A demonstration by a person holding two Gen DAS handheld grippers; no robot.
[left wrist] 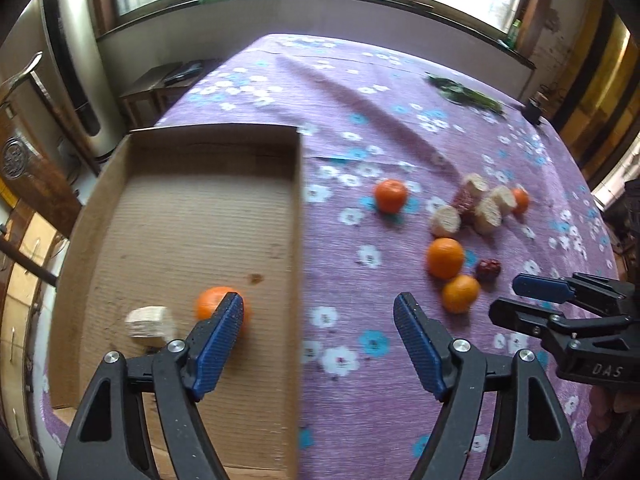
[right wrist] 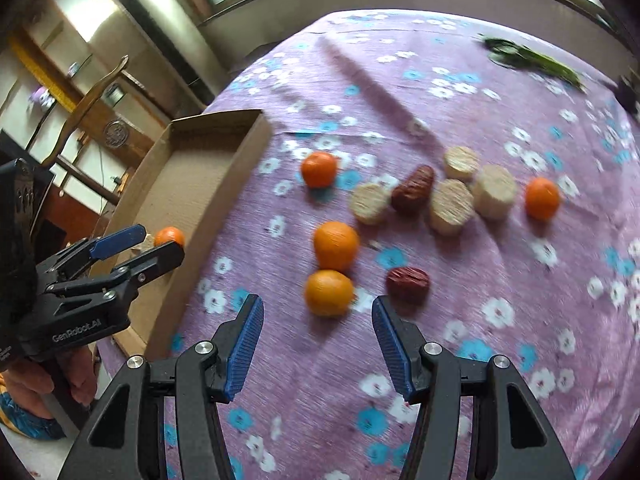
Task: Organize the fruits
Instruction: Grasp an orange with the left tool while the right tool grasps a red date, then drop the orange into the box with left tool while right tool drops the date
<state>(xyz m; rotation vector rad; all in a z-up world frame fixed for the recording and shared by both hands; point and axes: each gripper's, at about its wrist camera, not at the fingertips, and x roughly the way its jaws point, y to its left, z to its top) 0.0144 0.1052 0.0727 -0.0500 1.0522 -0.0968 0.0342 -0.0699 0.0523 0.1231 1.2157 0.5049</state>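
Note:
A shallow cardboard tray (left wrist: 120, 184) (right wrist: 248, 148) lies on the purple flowered cloth. Inside it rest one orange (left wrist: 212, 304) (right wrist: 169, 236) and a pale cut piece (left wrist: 150, 326). My left gripper (left wrist: 320, 312) (right wrist: 138, 246) stands open over the tray's right wall with nothing between its fingers. On the cloth lie several oranges (right wrist: 335, 246), two dark red dates (right wrist: 408, 283) and several pale round pieces (right wrist: 450, 206). My right gripper (right wrist: 318, 316) (left wrist: 516, 300) is open and empty, just in front of the nearest orange (right wrist: 329, 293) (left wrist: 460, 294).
Green leafy stems (right wrist: 532, 60) (left wrist: 464, 94) lie at the far right of the table. A wooden chair (right wrist: 92, 108) and a tall white appliance (left wrist: 76, 64) stand beyond the table's left edge, below a window.

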